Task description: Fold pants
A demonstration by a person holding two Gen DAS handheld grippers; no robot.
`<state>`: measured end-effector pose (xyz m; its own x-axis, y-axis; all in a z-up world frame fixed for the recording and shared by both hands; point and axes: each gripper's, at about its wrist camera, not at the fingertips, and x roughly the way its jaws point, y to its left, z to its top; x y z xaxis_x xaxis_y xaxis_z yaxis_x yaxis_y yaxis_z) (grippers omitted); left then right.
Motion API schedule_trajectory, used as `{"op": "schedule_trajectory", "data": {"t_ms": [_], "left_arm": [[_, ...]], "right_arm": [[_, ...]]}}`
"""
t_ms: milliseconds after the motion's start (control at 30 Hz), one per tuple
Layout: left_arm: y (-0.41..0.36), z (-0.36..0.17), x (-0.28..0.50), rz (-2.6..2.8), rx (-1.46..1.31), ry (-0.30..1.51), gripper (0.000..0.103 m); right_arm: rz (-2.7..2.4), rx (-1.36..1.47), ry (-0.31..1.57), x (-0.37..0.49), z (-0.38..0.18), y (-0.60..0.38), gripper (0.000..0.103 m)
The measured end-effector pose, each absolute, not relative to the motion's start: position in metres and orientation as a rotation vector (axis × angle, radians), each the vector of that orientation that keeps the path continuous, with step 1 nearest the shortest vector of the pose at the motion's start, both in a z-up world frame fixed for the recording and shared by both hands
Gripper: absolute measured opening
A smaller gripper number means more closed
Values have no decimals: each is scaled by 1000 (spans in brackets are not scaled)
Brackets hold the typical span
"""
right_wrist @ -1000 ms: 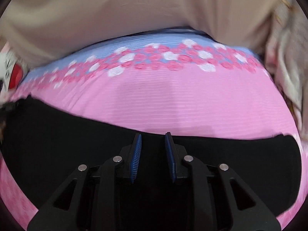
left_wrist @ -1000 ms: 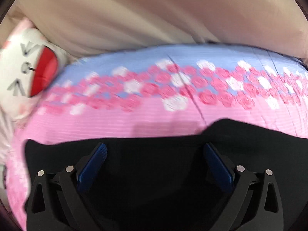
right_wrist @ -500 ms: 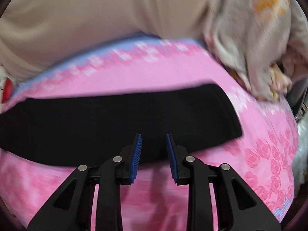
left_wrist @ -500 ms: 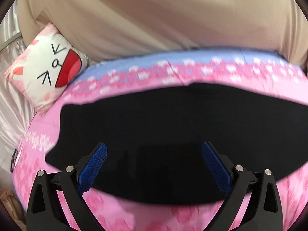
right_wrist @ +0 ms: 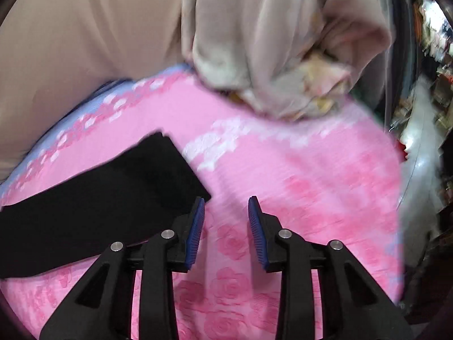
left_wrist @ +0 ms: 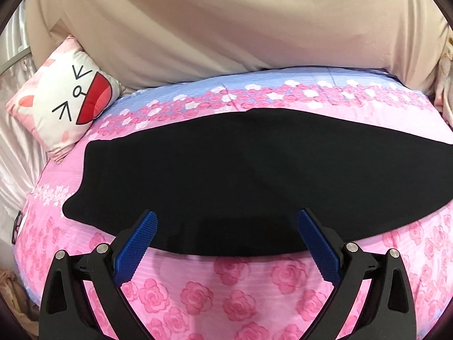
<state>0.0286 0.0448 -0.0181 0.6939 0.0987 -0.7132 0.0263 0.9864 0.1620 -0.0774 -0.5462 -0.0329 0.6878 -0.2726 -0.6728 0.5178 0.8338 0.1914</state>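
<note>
The black pants (left_wrist: pixel 240 175) lie flat as a long band across the pink rose-print bedspread (left_wrist: pixel 240 291). My left gripper (left_wrist: pixel 226 221) is wide open and empty, held above the pants' near edge. In the right wrist view the leg end of the pants (right_wrist: pixel 113 192) lies at the left. My right gripper (right_wrist: pixel 226 206) is partly open and empty, just right of the pants' end corner, over bare bedspread (right_wrist: pixel 297 184).
A white cat-face pillow (left_wrist: pixel 62 104) leans at the bed's far left. A beige curtain (left_wrist: pixel 226 28) hangs behind the bed. A crumpled pale floral cloth (right_wrist: pixel 283 42) lies at the bed's far right. Clutter (right_wrist: pixel 430 56) stands past the right edge.
Both grippers pulled back from the pants, so more of them shows. The right gripper swung right past the leg end and opened slightly wider. The left stayed wide open.
</note>
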Motion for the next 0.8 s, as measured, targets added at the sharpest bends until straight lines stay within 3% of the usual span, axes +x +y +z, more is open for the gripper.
{"op": "schedule_trajectory", "data": {"t_ms": [67, 133, 200, 333, 500, 600, 667, 800], "left_arm": [[40, -25, 31, 44, 171, 827, 98], [36, -28, 32, 42, 169, 845, 98], [32, -27, 29, 33, 167, 846, 98], [32, -24, 21, 48, 190, 830, 98], [38, -28, 30, 90, 187, 850, 98], [35, -33, 36, 93, 184, 866, 98], [32, -37, 38, 93, 190, 879, 98], [27, -40, 40, 81, 199, 889, 98]], "right_arm": [[-366, 386, 697, -65, -31, -537, 36], [-389, 280, 755, -44, -39, -530, 49], [-376, 237, 820, -25, -54, -529, 49], [-357, 220, 829, -16, -57, -536, 14], [-353, 179, 729, -16, -23, -549, 9], [-342, 216, 857, 1, -64, -572, 18], [-383, 257, 802, -14, -57, -574, 52], [-378, 336, 731, -47, -46, -570, 52]]}}
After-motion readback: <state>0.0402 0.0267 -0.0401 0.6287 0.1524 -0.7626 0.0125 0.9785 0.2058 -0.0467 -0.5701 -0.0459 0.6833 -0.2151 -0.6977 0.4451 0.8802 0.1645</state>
